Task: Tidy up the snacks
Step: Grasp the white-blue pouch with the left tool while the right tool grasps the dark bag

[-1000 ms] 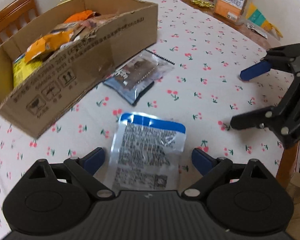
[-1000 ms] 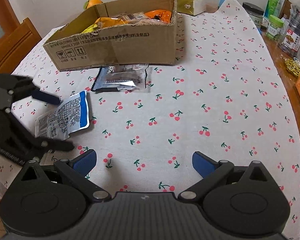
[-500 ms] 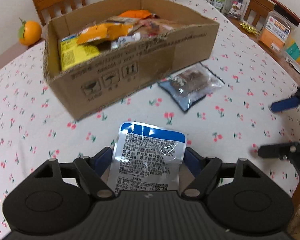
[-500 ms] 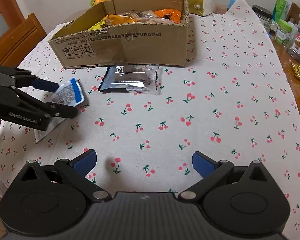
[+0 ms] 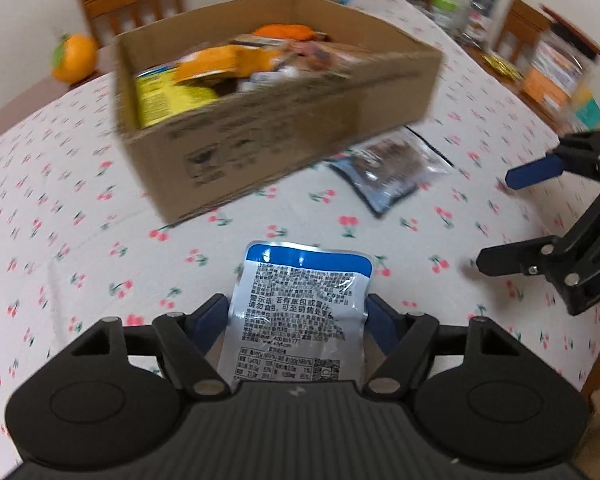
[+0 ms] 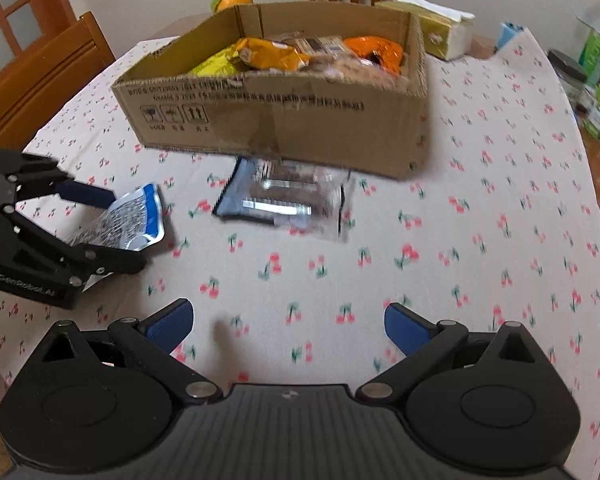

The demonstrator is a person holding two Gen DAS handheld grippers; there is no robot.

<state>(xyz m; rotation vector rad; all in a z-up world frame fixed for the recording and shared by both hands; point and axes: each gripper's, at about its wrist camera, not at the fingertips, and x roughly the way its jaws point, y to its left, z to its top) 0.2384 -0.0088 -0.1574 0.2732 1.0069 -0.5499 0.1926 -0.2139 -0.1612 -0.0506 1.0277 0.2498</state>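
- Near left, the left gripper (image 5: pixel 298 320) is closing on the blue-topped snack pouch (image 5: pixel 300 304), pads at its edges, ready to carry it.
- Right gripper (image 6: pixel 286 324) hovers with jaws apart and empty.
- Farther, a clear dark packet (image 6: pixel 288 200) lies against the cardboard box (image 6: pixel 276 128), which likely collects the snacks.

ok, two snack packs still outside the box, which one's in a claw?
The white pack with the blue top band, between the closing left claw. The dark clear-window pack lies flat by the cardboard box, untouched.
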